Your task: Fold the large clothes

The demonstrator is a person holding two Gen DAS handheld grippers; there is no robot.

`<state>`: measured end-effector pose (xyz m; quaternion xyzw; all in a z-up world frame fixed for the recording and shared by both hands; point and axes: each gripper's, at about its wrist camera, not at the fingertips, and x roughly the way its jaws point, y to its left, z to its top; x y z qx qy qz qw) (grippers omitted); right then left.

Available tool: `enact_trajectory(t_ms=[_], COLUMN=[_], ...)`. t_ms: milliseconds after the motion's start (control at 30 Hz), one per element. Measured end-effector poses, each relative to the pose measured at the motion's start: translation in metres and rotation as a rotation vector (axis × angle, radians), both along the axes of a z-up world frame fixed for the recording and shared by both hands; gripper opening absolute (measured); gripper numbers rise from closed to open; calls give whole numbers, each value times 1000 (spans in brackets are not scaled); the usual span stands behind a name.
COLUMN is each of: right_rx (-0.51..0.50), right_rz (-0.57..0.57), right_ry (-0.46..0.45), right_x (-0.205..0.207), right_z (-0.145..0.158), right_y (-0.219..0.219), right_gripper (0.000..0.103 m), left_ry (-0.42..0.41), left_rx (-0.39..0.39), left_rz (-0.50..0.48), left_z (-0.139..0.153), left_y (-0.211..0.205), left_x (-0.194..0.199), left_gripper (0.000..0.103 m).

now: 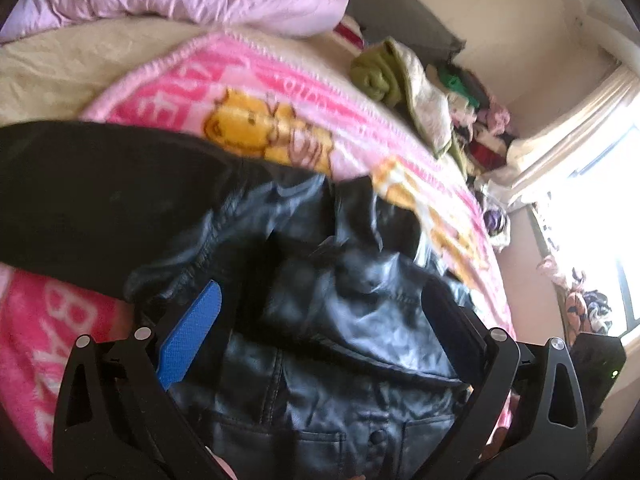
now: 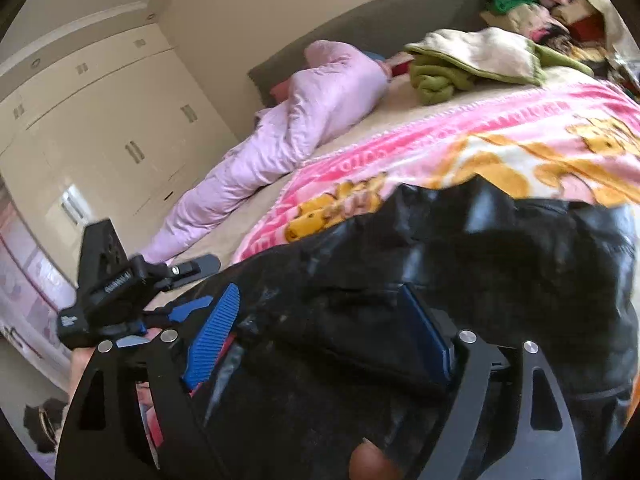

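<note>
With both grippers' jaws spread wide over the black leather jacket bunched on the pink cartoon blanket, neither the left gripper nor the right gripper visibly pinching it, each should probably close on an edge before folding.

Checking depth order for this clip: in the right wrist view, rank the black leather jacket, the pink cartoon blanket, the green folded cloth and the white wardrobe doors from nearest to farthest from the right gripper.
1. Black leather jacket, between the right gripper fingers.
2. Pink cartoon blanket, just beyond, on the bed.
3. Green folded cloth, far side of the bed, upper right.
4. White wardrobe doors, against the wall, left.
</note>
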<state>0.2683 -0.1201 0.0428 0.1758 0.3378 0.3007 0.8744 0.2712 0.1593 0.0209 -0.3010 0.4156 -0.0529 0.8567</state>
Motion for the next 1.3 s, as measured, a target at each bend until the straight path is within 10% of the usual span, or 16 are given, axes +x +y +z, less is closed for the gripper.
enact_trajectory(t_ms=[300,400,500,933,1300], right_rx=[-71,-91,-127,-234,-277], right_rz=[-188,-247,-309,-489,-492], right_ry=[11,2,-22,-37,-15], right_x=[-10,-19,-26,-22,17], right_z=[-12,-13,-13,-7,-6], right_y=[-82,-106,-126,-170,-152], right_gripper=[83,83,83,83,76], left_ry=[146,123,92,-253,-21], left_rx=[91,103,147,138,246], left_rz=[7,1,-38,-123,-42], left_z=[-58,-57,-48,75,-19], left_y=[-24,-27,-38,-59,-17], left_x=[41,47,45,-10,0], left_gripper=[81,37,19,0,0])
